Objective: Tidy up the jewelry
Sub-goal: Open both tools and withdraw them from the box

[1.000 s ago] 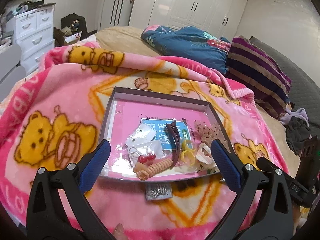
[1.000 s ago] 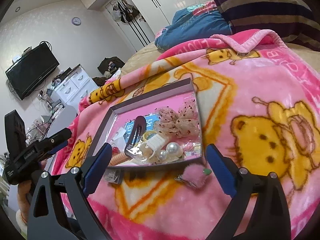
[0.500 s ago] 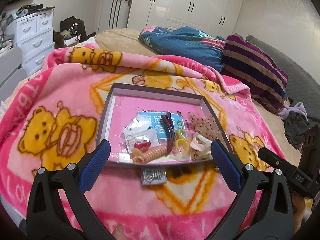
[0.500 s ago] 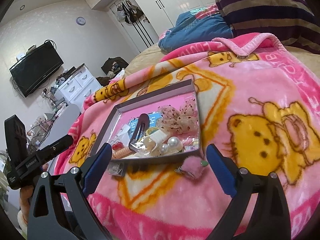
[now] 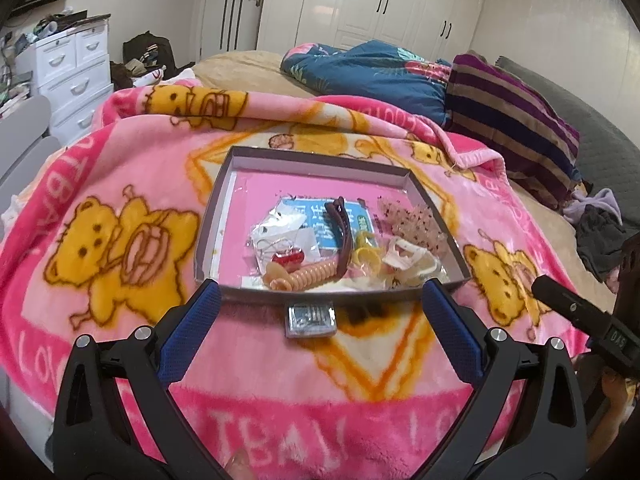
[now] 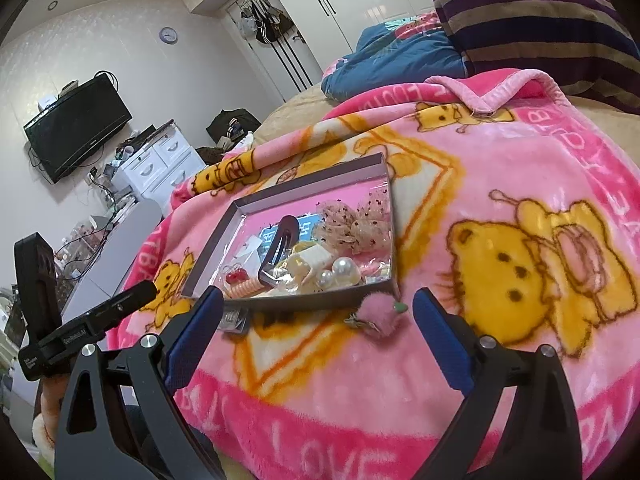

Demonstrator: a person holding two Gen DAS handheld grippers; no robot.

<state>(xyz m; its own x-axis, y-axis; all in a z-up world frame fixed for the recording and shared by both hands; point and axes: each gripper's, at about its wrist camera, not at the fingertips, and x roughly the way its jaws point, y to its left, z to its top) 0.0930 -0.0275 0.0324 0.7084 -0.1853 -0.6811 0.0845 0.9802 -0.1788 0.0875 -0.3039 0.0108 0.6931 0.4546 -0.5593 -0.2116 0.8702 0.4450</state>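
A shallow box tray (image 5: 320,162) (image 6: 308,179) with a pink floor lies on a pink bear blanket. It holds a brown hair claw (image 5: 341,232) (image 6: 278,250), a peach spiral hair tie (image 5: 308,276), a red cherry piece (image 5: 287,258), yellow ties (image 5: 366,254), a cream clip (image 5: 408,258), a lace bow (image 6: 352,226) and pearls (image 6: 344,270). Outside its near edge lie a small clear packet (image 5: 311,320) (image 6: 233,321) and a pink pom-pom clip (image 6: 376,318). My left gripper (image 5: 320,328) and right gripper (image 6: 316,328) hang open and empty, short of the tray.
A blue quilt (image 5: 368,66) and a striped purple blanket (image 5: 516,120) lie at the back of the bed. White drawers (image 5: 74,68) stand at the left and wardrobes (image 5: 360,0) line the far wall. The other gripper's body (image 5: 580,316) shows at the right edge.
Both grippers have drawn back and up from the tray, so it looks smaller and farther. Both stay open, and the objects have not moved.
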